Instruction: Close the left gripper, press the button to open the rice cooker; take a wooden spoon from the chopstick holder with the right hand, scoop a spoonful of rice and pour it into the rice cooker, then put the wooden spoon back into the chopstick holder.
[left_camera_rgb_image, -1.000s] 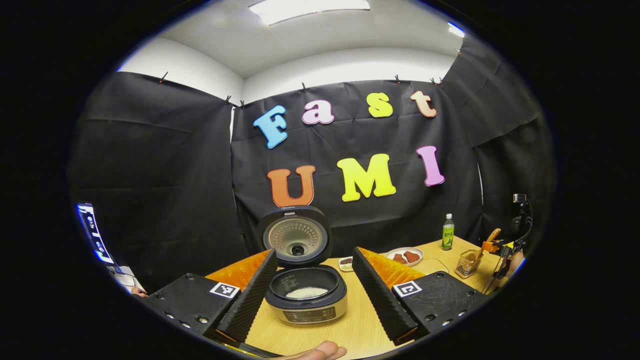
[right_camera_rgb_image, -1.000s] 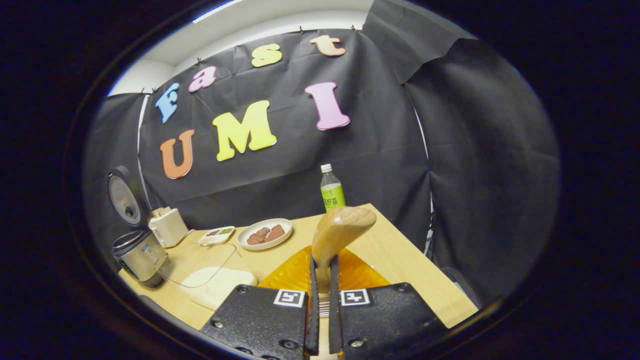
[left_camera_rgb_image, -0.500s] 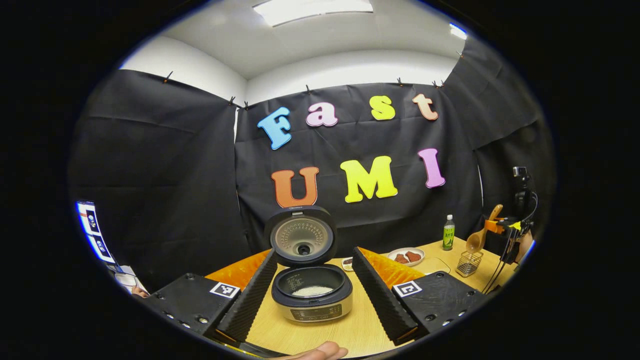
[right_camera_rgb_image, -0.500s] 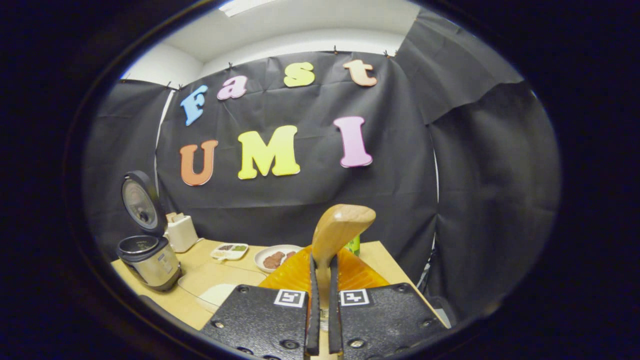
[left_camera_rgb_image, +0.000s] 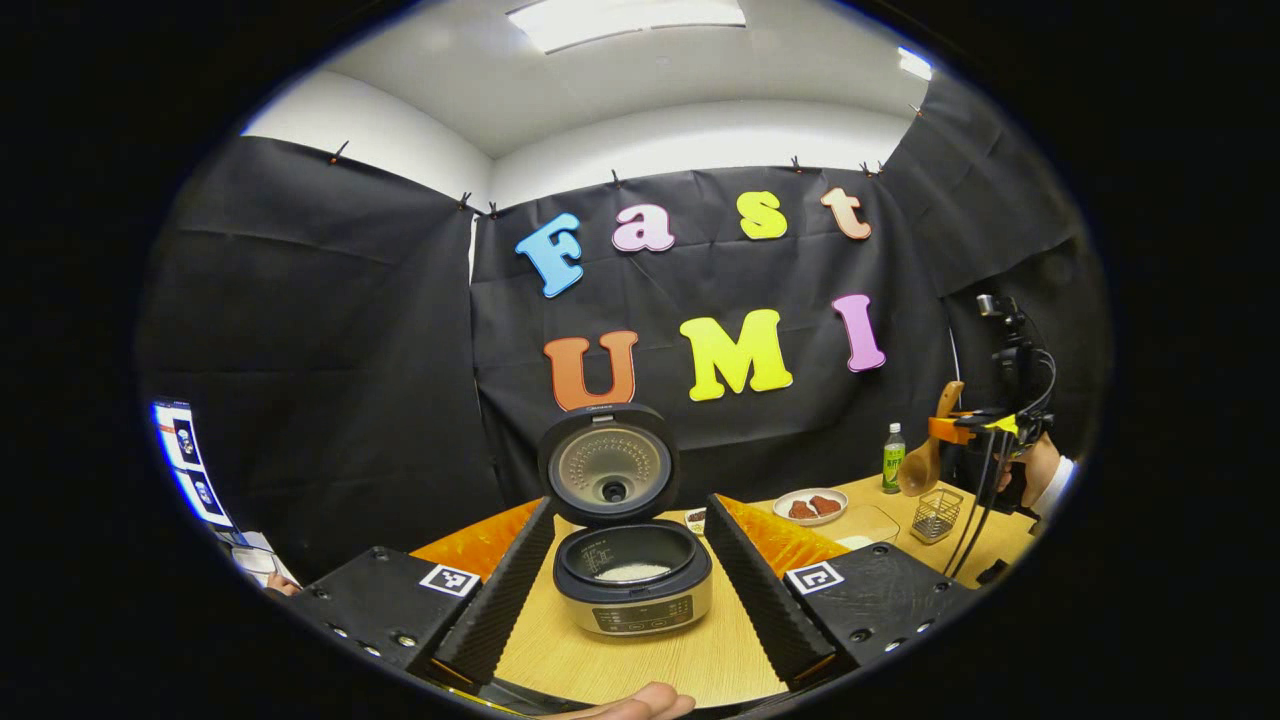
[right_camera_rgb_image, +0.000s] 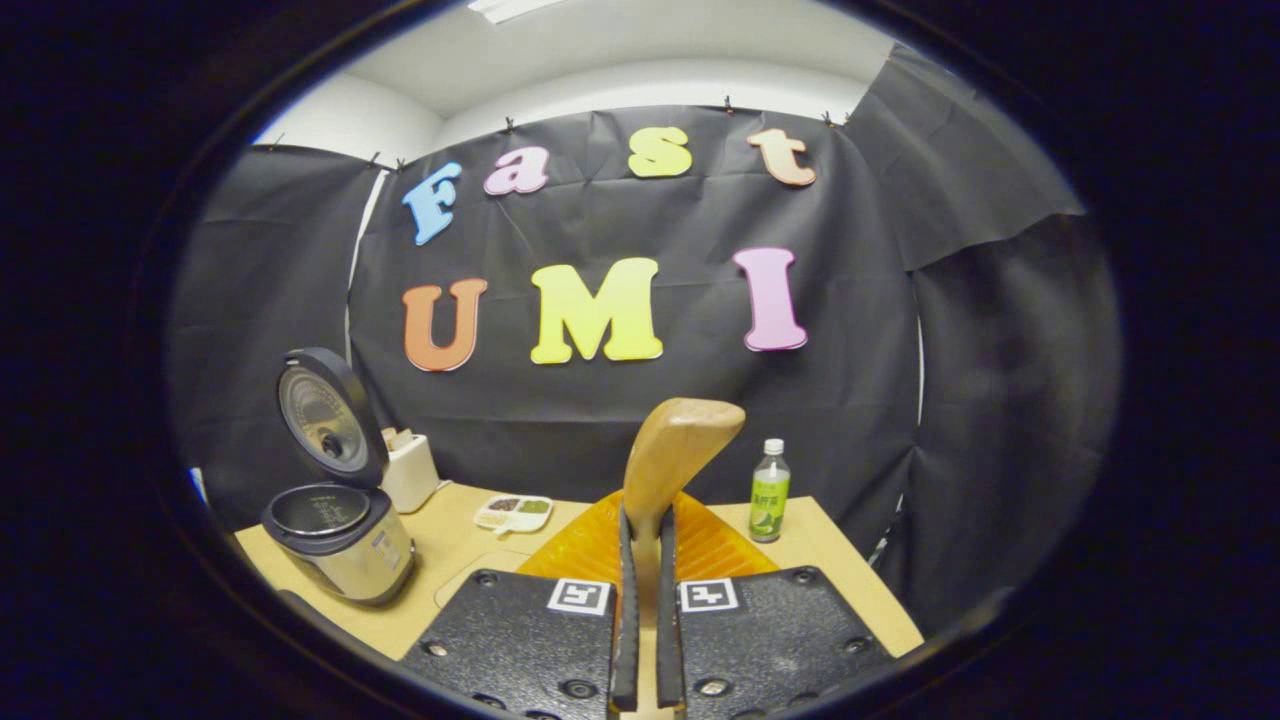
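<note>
My right gripper (right_camera_rgb_image: 645, 610) is clamped narrow on the handle of the wooden spoon (right_camera_rgb_image: 675, 455), both fingers pressing it, the handle running forward and up along the fingers. In the left gripper view the spoon hangs bowl-down, above the wire chopstick holder (left_camera_rgb_image: 937, 514) and clear of it. The rice I judge I must scoop next lies in the clear dish (left_camera_rgb_image: 868, 524) on the table (left_camera_rgb_image: 700, 655), just beside the holder toward the rice cooker (left_camera_rgb_image: 633, 580), so the spoon bowl has to travel down and to my left; the right hand is the nearer one. The cooker stands well apart on my left, lid up, some rice in its pot. My left gripper (left_camera_rgb_image: 628, 590) sits spread wide in front of the cooker, holding nothing.
</note>
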